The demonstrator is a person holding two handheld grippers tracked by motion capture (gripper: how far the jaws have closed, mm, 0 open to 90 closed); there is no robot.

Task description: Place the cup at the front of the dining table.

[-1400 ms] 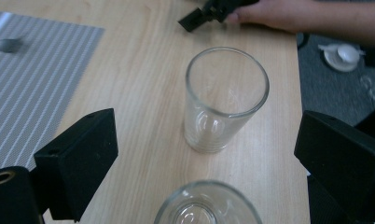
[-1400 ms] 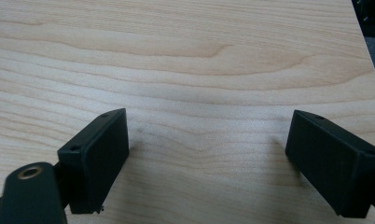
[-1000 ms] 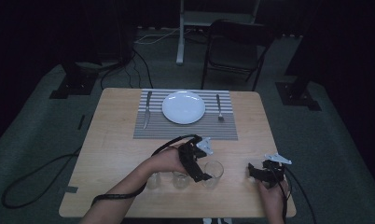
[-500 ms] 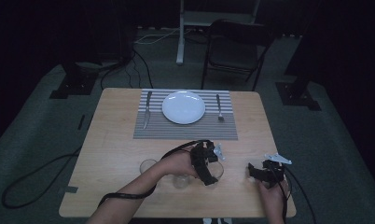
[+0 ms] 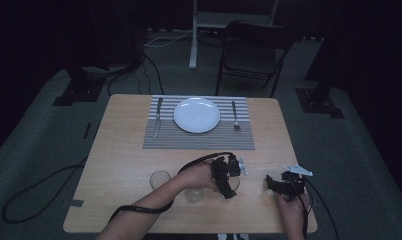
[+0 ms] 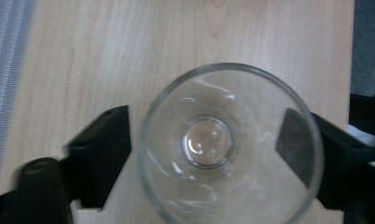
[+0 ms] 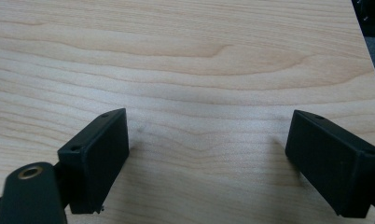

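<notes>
A clear drinking glass stands upright on the wooden table, seen from above in the left gripper view. My left gripper straddles it, one black jaw on each side. Its jaws have just been closing with the glass between them, and a sliver of wood shows between the left pad and the rim. From the high view, that left gripper points down over the glass near the front edge. My right gripper rests at the front right, its jaws open over bare wood, with the right gripper holding nothing.
Two more glasses stand to the left, one apart and one by the left hand. Farther back a striped placemat carries a white plate, a knife and a fork. A chair stands beyond the table.
My left hand has slid right along the front of the table and sunk over the right-hand glass. The right hand has stayed put.
</notes>
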